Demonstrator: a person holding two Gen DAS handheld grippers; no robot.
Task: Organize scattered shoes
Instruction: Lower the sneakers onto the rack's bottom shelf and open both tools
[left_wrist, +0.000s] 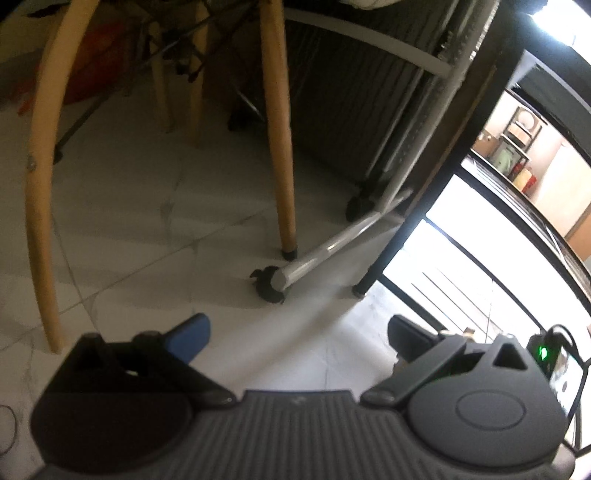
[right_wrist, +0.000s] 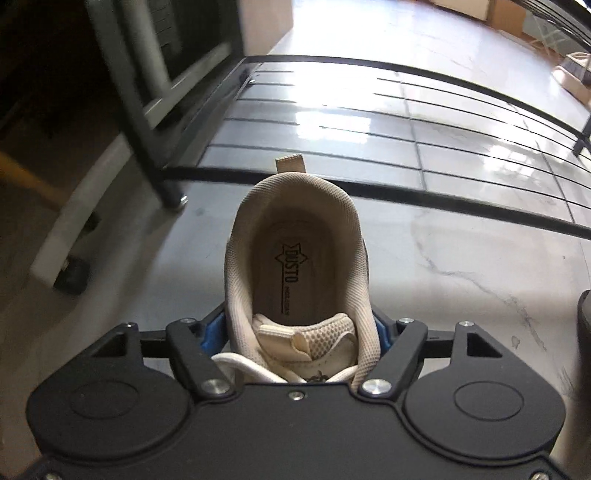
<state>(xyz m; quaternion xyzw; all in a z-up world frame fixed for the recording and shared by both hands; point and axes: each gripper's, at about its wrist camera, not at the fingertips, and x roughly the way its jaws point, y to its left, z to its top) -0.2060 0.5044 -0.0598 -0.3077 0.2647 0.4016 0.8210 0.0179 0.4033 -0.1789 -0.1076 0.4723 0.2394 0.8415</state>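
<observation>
Right hand-held gripper (right_wrist: 301, 332) is clamped across a beige mesh sneaker (right_wrist: 295, 266) at the mid-collar, just behind the tongue: blue pads (right_wrist: 211, 334) sit against both sides of the upper, w/ white laces (right_wrist: 236, 363) bunched near the gripper body. The heel and its pull tab (right_wrist: 290, 162) point away from the camera, toward a black wire shoe rack (right_wrist: 369, 110) low on the floor. Can't tell whether the sole is on the marble floor (right_wrist: 461, 258) or just off it. Rack shelf looks empty in this view.

Left hand-held gripper (left_wrist: 295, 334) is spread wide w/ nothing between its fingers, hanging over bare tile near a wooden chair leg (left_wrist: 279, 147) and a white frame's caster (left_wrist: 269, 282). No shoe in that view.

Step in hand, prob.: carry the sneaker to the rack & set it down.

How to do it well:
- The mesh is soft, so keep the squeeze firm but not crushing; a grip on the collar may let the toe sag, so lift level.
- Clear the rack's front bar (right_wrist: 369, 192) before going fwd; the heel would go in first.
- Watch the rack's black upright (right_wrist: 147, 140) on the left.
- Lay the sole flat across the wires, then let go. Leave room beside it for the mate.
- Mind the laces, which could snag on the gripper links.
</observation>
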